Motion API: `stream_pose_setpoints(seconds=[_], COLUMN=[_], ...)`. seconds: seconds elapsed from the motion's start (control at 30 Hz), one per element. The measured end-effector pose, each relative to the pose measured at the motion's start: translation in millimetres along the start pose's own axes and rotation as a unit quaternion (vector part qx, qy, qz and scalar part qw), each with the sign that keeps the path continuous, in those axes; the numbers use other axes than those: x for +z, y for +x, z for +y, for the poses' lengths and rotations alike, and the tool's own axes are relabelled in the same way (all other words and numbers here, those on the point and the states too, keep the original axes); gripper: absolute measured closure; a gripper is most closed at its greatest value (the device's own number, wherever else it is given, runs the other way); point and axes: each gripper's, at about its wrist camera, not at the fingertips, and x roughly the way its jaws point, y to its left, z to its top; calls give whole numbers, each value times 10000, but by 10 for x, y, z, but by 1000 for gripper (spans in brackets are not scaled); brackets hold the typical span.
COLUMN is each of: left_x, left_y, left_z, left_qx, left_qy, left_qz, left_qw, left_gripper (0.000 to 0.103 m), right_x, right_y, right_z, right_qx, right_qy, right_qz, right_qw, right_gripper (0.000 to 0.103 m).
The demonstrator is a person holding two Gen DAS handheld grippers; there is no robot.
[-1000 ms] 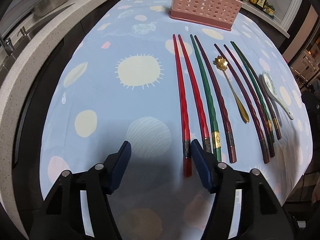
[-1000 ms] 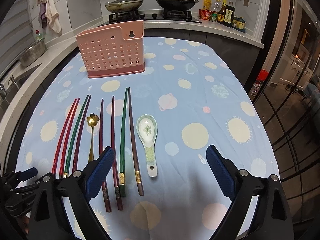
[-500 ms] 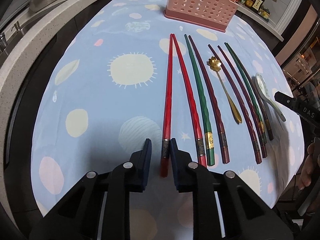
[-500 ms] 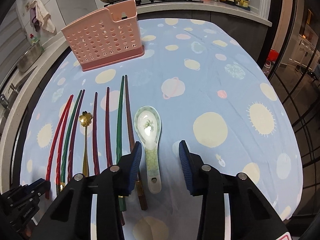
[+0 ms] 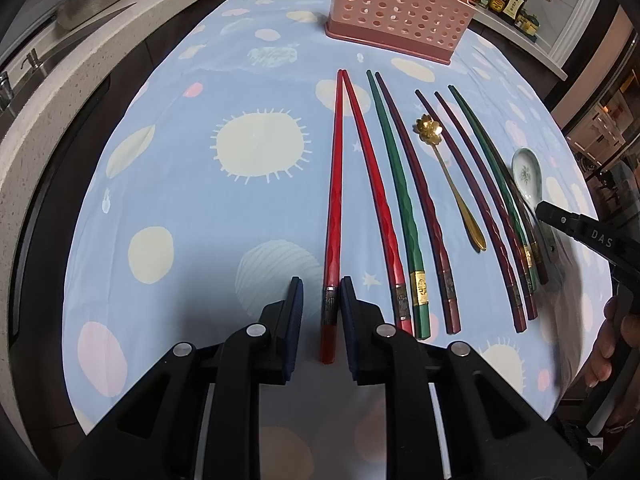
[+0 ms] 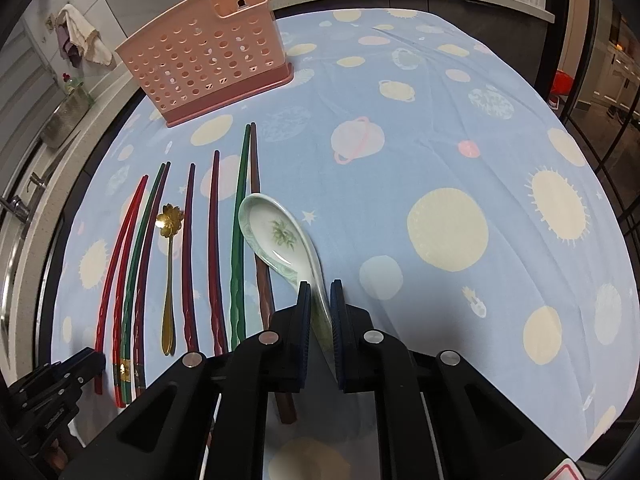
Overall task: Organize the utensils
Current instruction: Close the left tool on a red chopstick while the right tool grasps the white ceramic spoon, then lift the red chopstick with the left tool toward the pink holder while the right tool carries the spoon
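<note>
Several chopsticks lie side by side on the blue tablecloth (image 5: pixel 200 208) in front of a pink perforated utensil holder (image 5: pixel 396 4). My left gripper (image 5: pixel 320 286) is closed around the near end of the leftmost red chopstick (image 5: pixel 335 200); its right pad touches the stick, a small gap shows on the left. My right gripper (image 6: pixel 320 292) is shut on the handle of the white ceramic spoon (image 6: pixel 276 236), whose bowl is tilted. A gold flower spoon (image 5: pixel 448 172) lies among the chopsticks. The holder also shows in the right wrist view (image 6: pixel 208 64).
A second red chopstick (image 5: pixel 376 208), green (image 5: pixel 398 200) and dark maroon ones (image 5: pixel 472 200) lie to the right. A kitchen counter with a sink (image 5: pixel 24 80) runs along the left. Sauce bottles (image 5: pixel 508 0) stand at the back right. The table edge is close below both grippers.
Both grippers closed from wide open. The left closed around the leftmost red chopstick's end, swinging it slightly. The right moved forward and closed on the ceramic spoon's handle, tilting the spoon.
</note>
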Motion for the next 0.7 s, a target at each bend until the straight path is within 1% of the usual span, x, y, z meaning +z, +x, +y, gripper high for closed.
stream_pose_setpoints(seconds=[0.17,0.33,0.57,0.7], left_x=[-29,-72,-117,-149], left_y=[-15,-33,-54,-60], left_z=[18,-1,16,-3], left_qx=[-45,-51,-131,-113], left_qy=[-32,1,-93,-61], left_qz=[-16,-47,-67,-151], left_qw=[10000,10000,9998,9998], left_gripper=[84,84,84,84], right_x=[-102,-238,-297,-339], right_y=[-19,-73,-104,-130], right_z=[-23,-16,-27,-31], right_qx=[87,49,81,89], right_qy=[14,-123,-103,-116], right_qz=[91,36,32,24], right_qw=[9999,9999,9999,9999], right_gripper=[92,93,93,94])
